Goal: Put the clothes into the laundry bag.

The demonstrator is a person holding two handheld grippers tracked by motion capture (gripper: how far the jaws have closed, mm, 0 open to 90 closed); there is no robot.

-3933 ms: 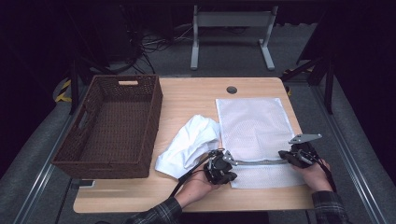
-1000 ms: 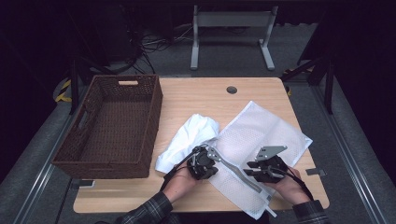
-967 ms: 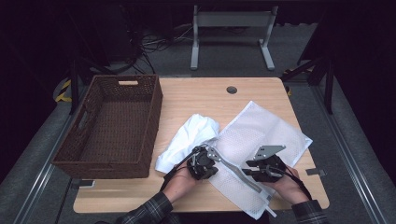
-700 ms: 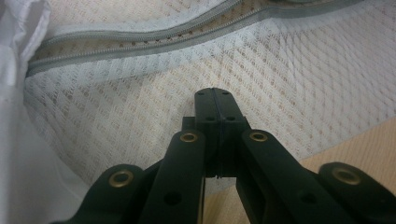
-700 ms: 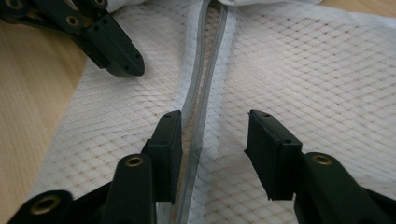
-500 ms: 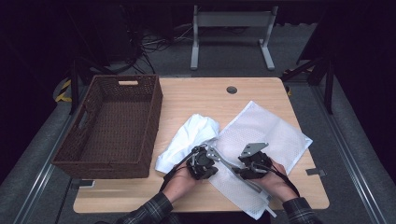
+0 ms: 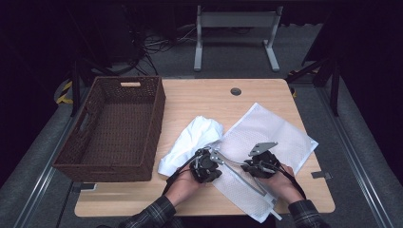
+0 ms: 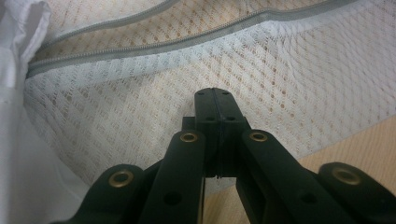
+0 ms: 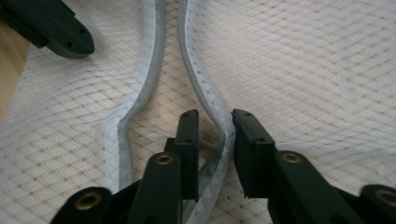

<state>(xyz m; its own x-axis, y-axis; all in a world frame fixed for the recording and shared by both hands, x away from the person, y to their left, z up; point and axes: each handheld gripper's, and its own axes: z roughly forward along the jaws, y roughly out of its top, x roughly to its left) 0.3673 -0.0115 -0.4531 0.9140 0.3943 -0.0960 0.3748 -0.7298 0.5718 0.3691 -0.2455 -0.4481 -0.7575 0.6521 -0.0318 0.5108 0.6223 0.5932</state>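
A white mesh bag with a grey zipper lies askew on the table's right half. My left gripper is shut on the bag's mesh near the zipper's end, beside a white garment. My right gripper sits close to the right of it. Its jaws have just been closing and stand a little apart, astride one lip of the open zipper, which runs between the right gripper's pads without being pressed. The left gripper's jaws show beyond it.
A dark wicker basket stands on the left of the wooden table. A metal stand is behind the table on the floor. A small round grommet sits near the far edge.
The bag had been turned askew before the last second. Since then my right gripper has slid left along the zipper toward the left gripper. The left gripper has kept still.
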